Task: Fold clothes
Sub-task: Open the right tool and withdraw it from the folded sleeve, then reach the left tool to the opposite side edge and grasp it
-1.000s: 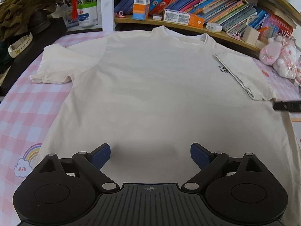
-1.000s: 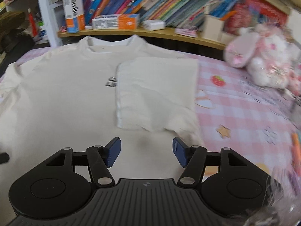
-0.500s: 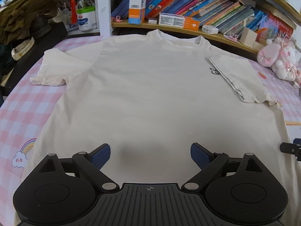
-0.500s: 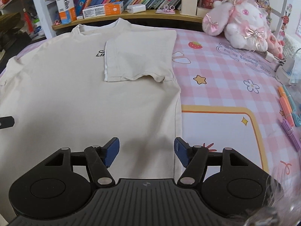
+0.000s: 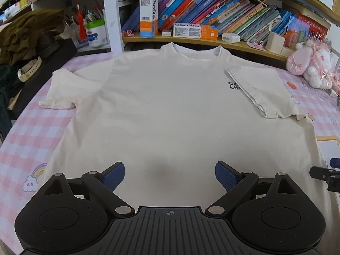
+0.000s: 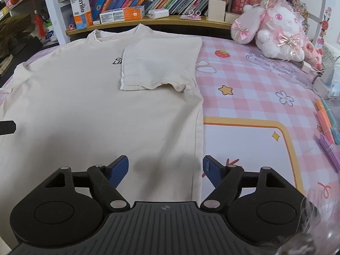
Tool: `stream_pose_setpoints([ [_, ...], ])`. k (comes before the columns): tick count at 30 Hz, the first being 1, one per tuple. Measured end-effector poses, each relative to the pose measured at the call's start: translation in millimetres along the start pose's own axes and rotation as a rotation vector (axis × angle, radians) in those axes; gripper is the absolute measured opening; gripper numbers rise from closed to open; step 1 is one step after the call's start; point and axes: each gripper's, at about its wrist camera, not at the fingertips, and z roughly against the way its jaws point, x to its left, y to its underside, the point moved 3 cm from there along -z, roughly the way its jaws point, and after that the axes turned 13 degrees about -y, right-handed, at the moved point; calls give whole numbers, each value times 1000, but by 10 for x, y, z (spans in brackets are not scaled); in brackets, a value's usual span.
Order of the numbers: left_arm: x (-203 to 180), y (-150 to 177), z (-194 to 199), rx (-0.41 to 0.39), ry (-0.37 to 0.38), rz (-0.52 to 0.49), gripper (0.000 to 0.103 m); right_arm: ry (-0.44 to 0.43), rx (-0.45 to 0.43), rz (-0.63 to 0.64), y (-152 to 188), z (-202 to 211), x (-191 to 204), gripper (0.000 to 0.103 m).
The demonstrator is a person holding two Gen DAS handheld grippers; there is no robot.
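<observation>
Your left gripper (image 5: 169,175) hovers wide open, empty, over the near hem of the shirt (image 5: 170,106) — spread flat on the checked cloth (image 6: 255,97), right sleeve (image 6: 157,65) folded in. Your right gripper (image 6: 165,173) is opening, empty, astride the shirt's right edge.

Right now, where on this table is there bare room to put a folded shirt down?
The widest free patch is the pink checked cloth right of the T-shirt, between its side seam, the plush rabbit and the markers. A narrower strip lies left of the shirt, by the rainbow print. The shelf edge behind the collar is crowded.
</observation>
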Motion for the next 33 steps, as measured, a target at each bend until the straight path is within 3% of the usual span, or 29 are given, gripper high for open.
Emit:
stream_pose_setpoints([
  [7,163,-13,-88,-24,54,-55,94,86,-19,-39,49,4,159,87],
  [18,988,-167,-308,-63,71,-43,94,192,-109,-71,36,-30,893,95],
  [26,1589,-230,-523,-73,73,45,94,210,-109,-62,42,-178,1377,95],
  [33,2097,-366,-836,-16,91,243,94,223,-106,-7,-27,-232,1655,95],
])
